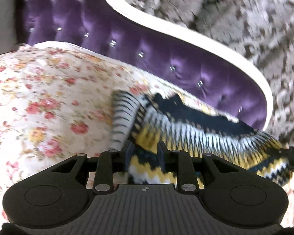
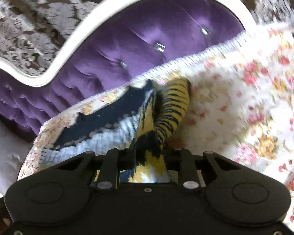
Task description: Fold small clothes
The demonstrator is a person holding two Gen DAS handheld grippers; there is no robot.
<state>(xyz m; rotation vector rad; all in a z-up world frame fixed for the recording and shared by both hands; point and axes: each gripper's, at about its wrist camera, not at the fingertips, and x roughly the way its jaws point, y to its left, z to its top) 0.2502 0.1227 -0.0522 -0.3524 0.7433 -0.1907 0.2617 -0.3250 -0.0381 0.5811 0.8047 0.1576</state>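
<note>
Left wrist view: our left gripper [image 1: 145,152] has its jaws clenched on the knitted garment [image 1: 186,131], which stretches rightward over the floral bedspread [image 1: 49,98], close to its edge by the purple headboard [image 1: 127,45]. Open bedspread lies to the left. Our right gripper [image 2: 149,156] also grips the garment [image 2: 152,137].
</note>
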